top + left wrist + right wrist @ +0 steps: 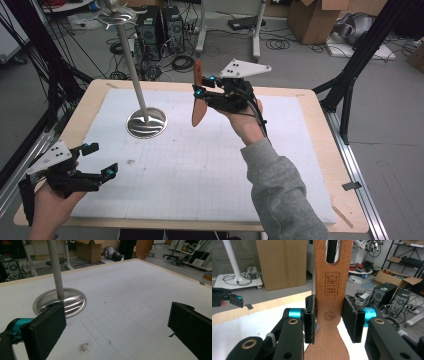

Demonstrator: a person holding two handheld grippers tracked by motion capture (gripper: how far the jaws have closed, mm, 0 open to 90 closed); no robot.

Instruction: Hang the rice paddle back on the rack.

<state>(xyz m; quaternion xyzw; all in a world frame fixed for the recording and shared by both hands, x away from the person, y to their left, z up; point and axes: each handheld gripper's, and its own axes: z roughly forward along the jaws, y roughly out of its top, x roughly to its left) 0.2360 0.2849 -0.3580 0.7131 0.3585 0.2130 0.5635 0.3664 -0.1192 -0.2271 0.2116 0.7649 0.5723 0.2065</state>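
The right gripper (201,89) was clamped on a wooden spatula (199,102), its pads pressed to both sides of the narrow neck. It held the spatula up off the bench (310,150), over the far half of the mat, long axis near upright. In the right gripper view the slotted end (333,255) pointed up, away from the jaws. The metal stand (145,121) stood towards the far left corner, its round base on the mat and its pole rising to a small top piece (116,16) with hooks I could not make out. The stand lay to the left of the spatula, well apart, its top higher than the slot. I would judge the next move turned on bringing that slot up and across to the stand's top. The left gripper (97,162) hovered low at the near left corner, jaws spread and empty, nearer the base than the top. No containers were on the bench.
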